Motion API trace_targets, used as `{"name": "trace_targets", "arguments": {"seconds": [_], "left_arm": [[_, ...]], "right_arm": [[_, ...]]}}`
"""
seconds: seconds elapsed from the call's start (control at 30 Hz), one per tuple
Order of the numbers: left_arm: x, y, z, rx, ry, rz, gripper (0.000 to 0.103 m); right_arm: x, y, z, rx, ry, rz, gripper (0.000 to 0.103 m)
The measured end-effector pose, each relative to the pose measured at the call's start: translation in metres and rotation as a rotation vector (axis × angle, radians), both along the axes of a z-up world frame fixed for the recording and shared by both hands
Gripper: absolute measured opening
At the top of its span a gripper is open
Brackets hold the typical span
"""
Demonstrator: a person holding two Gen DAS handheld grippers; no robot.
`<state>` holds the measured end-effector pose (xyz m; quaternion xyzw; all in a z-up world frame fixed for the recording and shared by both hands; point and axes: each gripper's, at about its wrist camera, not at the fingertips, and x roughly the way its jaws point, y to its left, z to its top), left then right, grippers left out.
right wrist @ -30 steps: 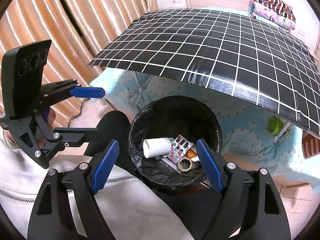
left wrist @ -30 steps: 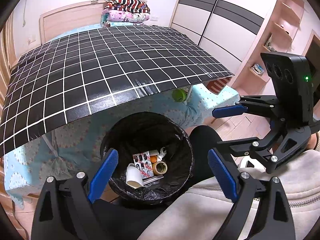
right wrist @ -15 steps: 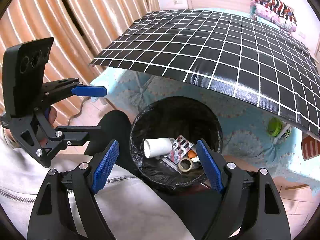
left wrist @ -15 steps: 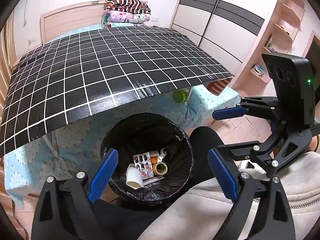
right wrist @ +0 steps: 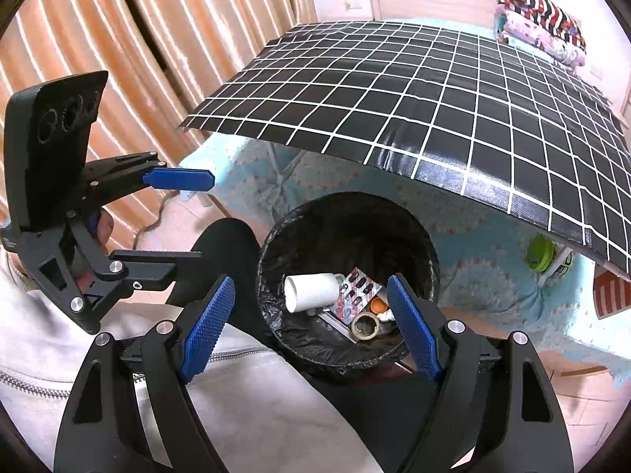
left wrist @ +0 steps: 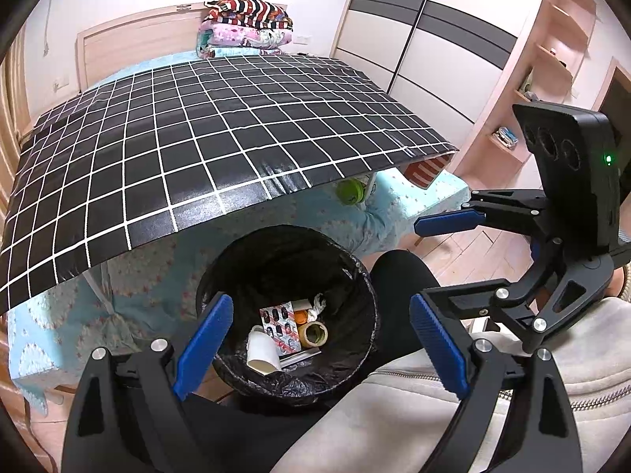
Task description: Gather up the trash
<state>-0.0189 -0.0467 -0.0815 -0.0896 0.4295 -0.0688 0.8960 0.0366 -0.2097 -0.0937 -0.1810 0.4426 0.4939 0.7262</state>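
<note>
The left gripper (left wrist: 321, 349) has its blue fingers (left wrist: 203, 341) spread wide with nothing between them, and it hangs above the round trash bin (left wrist: 357, 276). The right gripper (right wrist: 311, 325) is wide open too, holds nothing, and hangs over the same bin from the other side. Each gripper can be seen from the other one's camera, off to the side of the bin. The bin has a black plastic bag (right wrist: 299, 341) inside it, and the trash lies at the bottom. There is a white cup (left wrist: 262, 351) lying on its side. Just beside it is a flat pack of pills (left wrist: 280, 325) with dark pills in rows. Next to that lie a roll of tape (left wrist: 313, 334), a small orange round thing (left wrist: 301, 316) and a crumpled white scrap (left wrist: 317, 303). The bin stands on the floor between a person's dark-trousered leg (left wrist: 398, 276) and a bed. A black sheet with white squares (left wrist: 205, 146) covers the bed and sticks out over the bin. Under its edge sits a green ball-shaped thing (left wrist: 349, 191) on the light blue bedding (left wrist: 138, 276). Folded blankets (left wrist: 246, 25) are stacked at the far end of the bed.
</note>
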Motion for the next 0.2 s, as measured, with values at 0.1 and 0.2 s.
{"name": "trace_targets", "arguments": {"seconds": [0.1,0.2], "left_arm": [[-0.0006,-0.0003,0.0007,0.0,-0.002,0.001,0.088],[-0.0009,-0.0006,0.0008,0.0,-0.004,0.001,0.088]], "right_arm": [[-0.0001,-0.0001,0.0006,0.002,-0.003,-0.002,0.079],[-0.0012,0.001,0.0006,0.0,-0.007,-0.001,0.079]]}}
